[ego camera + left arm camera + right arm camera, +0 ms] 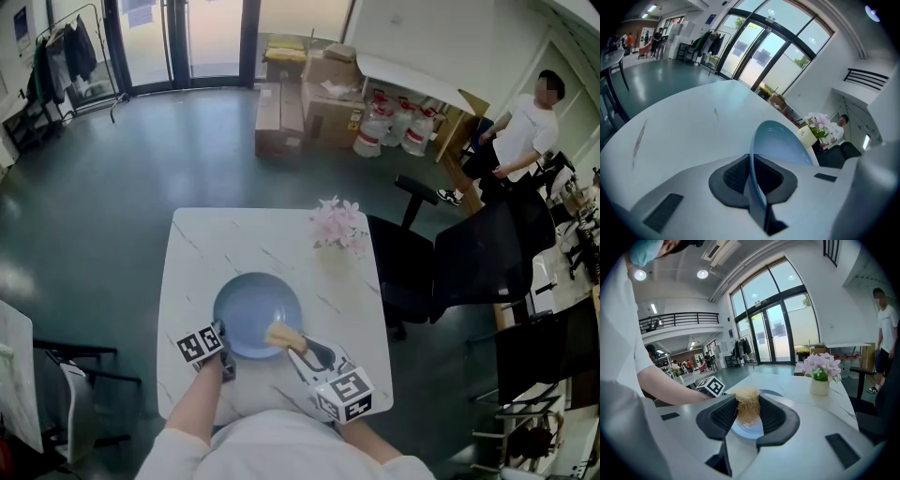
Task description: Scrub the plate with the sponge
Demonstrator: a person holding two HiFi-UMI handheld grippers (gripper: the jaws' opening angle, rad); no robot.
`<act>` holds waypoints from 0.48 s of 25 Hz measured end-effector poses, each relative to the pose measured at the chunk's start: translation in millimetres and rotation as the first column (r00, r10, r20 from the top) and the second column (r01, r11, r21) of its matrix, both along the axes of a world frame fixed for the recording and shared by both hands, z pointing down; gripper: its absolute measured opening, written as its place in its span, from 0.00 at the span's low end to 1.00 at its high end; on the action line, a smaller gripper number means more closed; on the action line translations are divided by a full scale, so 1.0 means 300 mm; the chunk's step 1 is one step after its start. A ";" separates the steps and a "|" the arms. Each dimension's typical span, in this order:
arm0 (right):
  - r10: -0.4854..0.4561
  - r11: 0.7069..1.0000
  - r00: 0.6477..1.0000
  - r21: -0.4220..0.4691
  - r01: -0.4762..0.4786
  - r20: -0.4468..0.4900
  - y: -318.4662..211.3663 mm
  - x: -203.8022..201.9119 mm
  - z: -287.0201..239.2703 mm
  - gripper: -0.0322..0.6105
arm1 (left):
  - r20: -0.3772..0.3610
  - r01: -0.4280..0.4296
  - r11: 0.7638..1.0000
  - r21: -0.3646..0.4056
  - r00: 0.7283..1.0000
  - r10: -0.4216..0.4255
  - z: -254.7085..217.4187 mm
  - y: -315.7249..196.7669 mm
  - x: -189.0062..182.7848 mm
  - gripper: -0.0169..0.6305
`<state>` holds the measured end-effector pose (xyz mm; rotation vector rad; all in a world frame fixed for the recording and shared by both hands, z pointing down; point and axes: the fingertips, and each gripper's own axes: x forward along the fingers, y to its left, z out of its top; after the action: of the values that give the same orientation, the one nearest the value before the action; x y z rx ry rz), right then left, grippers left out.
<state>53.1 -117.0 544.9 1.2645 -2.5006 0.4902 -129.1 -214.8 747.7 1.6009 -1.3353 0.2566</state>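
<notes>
my left gripper [221, 335] pinches the plate's [248, 307] near-left rim; my right gripper [293, 342] clamps the sponge [282, 335] onto its near-right part, bare plate lying far-left.

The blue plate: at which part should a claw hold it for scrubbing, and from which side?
The thin raised rim of the plate, from the near left, as the left claw grips it now. The rim fits between its jaws, and the sponge in the right claw has free room.
</notes>
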 end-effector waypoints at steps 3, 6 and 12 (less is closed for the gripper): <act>0.002 1.000 1.000 0.001 -0.002 0.001 0.000 0.000 -0.002 0.27 | 0.016 -0.006 1.000 0.009 1.000 0.006 -0.005 -0.005 -0.002 0.09; 0.001 1.000 1.000 -0.001 -0.001 0.002 0.002 -0.002 0.000 0.27 | -0.004 -0.016 1.000 0.012 1.000 0.016 -0.007 -0.009 0.006 0.09; -0.006 1.000 1.000 0.004 0.006 0.006 -0.002 -0.007 0.001 0.27 | -0.026 -0.018 1.000 0.017 0.999 0.019 -0.005 -0.008 0.001 0.12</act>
<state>50.8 -117.5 545.0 1.2580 -2.5104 0.4887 -128.9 -217.2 746.1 1.6260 -1.3061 0.2358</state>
